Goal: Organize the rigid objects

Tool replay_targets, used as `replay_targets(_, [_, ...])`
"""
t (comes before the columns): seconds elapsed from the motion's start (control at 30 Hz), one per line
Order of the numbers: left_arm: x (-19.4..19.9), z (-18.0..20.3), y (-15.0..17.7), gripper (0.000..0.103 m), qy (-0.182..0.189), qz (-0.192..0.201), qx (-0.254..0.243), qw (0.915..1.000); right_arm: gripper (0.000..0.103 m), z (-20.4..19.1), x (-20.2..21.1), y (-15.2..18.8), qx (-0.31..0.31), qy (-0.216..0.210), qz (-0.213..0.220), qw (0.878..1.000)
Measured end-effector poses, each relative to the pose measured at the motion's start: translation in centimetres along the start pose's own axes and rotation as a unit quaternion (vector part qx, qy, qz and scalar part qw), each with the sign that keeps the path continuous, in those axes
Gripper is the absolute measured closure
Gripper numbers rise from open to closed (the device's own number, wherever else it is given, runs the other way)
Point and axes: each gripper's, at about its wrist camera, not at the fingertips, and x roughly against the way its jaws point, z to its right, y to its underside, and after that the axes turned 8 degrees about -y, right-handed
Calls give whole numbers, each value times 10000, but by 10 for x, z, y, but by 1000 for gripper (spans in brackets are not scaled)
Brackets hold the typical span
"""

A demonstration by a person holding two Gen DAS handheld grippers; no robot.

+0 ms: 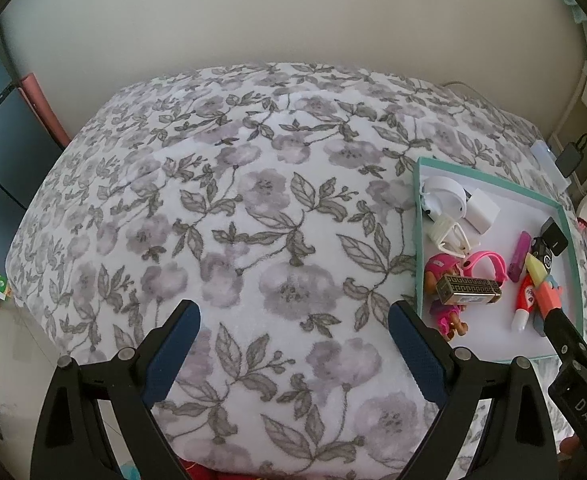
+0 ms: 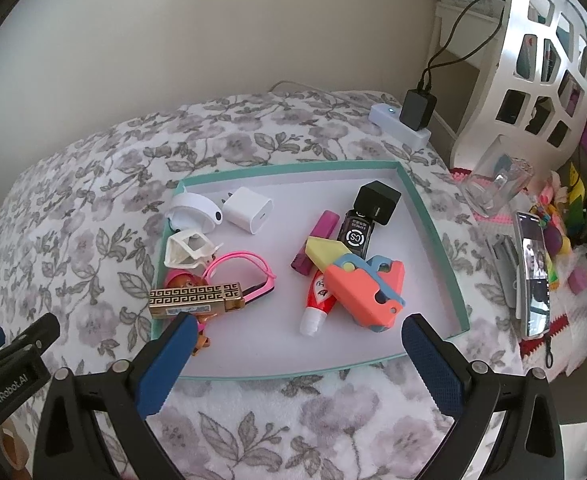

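Blue-padded jaws of the left gripper (image 1: 293,336) gape wide over the grey floral blanket (image 1: 233,220), holding nothing. So do those of the right gripper (image 2: 299,344), spread at the near edge of the shallow teal-rimmed tray (image 2: 433,216). Inside lie a coral-and-yellow plastic toy (image 2: 357,280), a gold patterned harmonica (image 2: 195,299) at the left on a pink doll (image 2: 183,280), and a white charger cube (image 2: 247,210) at the far side.

Black hand-held gripper (image 1: 293,344), blue pads (image 1: 173,352)
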Motion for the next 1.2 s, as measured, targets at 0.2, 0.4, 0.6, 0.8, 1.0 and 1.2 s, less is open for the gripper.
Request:
replay_targets(0.2, [-1,1,1,8,-1,-39,-23,10000,0,-1,-2,0,58,-40,-37,10000])
replay_targets(0.4, [-1,1,1,8,-38,-14,-44,10000,0,-2,-3,0,64,-80,-62,9999])
replay_targets(0.6, [-1,2,1,8,-91,-13,-67,9999,0,-3,-4,1,69,-110,-78,9999])
replay_targets(0.8, [-2,1,1,8,-129,-43,-41,9999,0,-3,-4,1,51,-118,-83,9999])
replay_targets(1.0, [-2,3,1,8,-142,-49,-40,9999,0,-4,-5,2,56,-118,-81,9999])
replay_targets(1.2, [-4,0,1,8,-196,-85,-1,9998,0,-5,-5,2,54,-121,-85,9999])
